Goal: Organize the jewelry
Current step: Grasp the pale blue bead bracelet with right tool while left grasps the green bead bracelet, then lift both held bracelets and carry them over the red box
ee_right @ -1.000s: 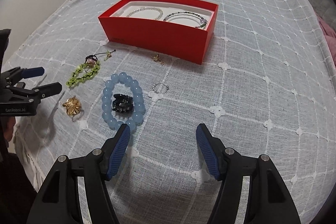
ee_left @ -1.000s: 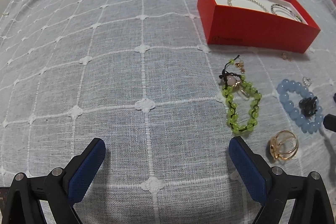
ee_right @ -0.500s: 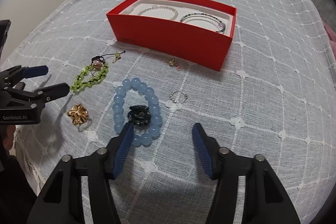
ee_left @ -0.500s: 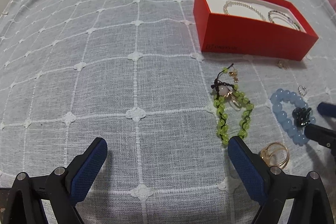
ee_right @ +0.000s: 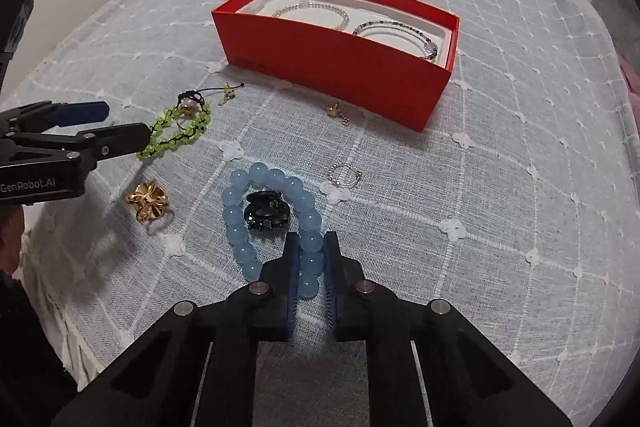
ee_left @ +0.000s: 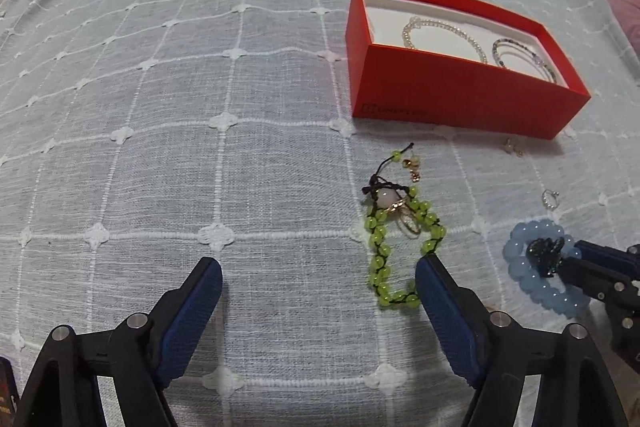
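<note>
A blue bead bracelet (ee_right: 256,179) lies on the grey checked bedspread with a black hair claw (ee_right: 266,213) inside its loop. My right gripper (ee_right: 312,237) is closing, and its blue pads press on the bracelet's near right beads. At the right edge of the left wrist view it shows as the right gripper (ee_left: 576,257) on the bracelet (ee_left: 520,259). My left gripper (ee_left: 318,265) stands wide and is narrowing. The near end of the green bead bracelet (ee_left: 378,259) lies just inside its right finger (ee_left: 436,291), untouched. The red box (ee_right: 332,67) holds two bracelets.
A gold flower ring (ee_right: 146,201) lies left of the blue bracelet. A silver ring (ee_right: 344,175) and a small gold earring (ee_right: 336,111) lie in front of the box. A pink-stone ring (ee_left: 394,205) rests on the green bracelet. The bed's edge is at the left.
My right gripper's jaws have come together from wide apart onto the near beads of the blue bracelet. The left jaws have narrowed a little beside the green bracelet.
</note>
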A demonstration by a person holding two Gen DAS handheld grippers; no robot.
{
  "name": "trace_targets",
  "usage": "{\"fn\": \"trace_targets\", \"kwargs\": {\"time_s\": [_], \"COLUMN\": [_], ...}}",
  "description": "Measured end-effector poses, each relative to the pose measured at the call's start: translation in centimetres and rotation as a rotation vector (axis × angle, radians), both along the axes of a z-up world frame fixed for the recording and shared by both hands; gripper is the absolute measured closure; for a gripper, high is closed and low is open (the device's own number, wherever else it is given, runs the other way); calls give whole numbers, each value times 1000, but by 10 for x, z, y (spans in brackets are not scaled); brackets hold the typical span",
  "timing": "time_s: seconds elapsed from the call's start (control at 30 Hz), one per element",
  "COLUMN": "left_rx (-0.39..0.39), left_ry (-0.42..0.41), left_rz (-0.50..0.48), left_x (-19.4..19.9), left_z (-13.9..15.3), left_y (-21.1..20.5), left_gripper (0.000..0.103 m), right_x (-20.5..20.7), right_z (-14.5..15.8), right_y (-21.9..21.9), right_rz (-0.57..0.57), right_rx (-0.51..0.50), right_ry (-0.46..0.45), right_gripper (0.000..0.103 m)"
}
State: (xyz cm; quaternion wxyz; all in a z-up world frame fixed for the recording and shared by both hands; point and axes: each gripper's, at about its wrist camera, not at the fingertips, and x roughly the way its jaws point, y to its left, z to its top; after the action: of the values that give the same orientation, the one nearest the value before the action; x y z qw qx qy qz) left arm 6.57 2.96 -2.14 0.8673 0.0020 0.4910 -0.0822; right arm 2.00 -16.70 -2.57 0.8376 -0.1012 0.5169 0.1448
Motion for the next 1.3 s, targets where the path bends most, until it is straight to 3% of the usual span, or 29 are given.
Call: {"fn": "trace_targets", "kwargs": {"time_s": [0.23,0.43,0.57,0.63,0.7,1.3], "left_rx": [-2,38,54,54,52,-57], "left_ry": [4,31,24,22,24,-51], "left_rz": [-19,-32,-40,-50,-61,-63], "left_x": [1,6,3,2,2,-17], "left_z": [-1,-13,-13,-13,-13,23], "left_y": [-9,-15,-16,-17,-19,-11], "left_gripper": [32,51,73,79,99,102], "right_x": [-5,-5,-3,-3,-3,-17], "right_z": [13,17,15,16,17,57], "right_y": [-5,-6,-7,-8,-9,-4], "right_rz": [-12,-9,-15,-19,-22,26], "right_rx": [22,30,30,30,32,98], "right_ry": [-37,-42,-34,-34,-37,-121], "right_gripper": [91,91,91,91,91,91]}}
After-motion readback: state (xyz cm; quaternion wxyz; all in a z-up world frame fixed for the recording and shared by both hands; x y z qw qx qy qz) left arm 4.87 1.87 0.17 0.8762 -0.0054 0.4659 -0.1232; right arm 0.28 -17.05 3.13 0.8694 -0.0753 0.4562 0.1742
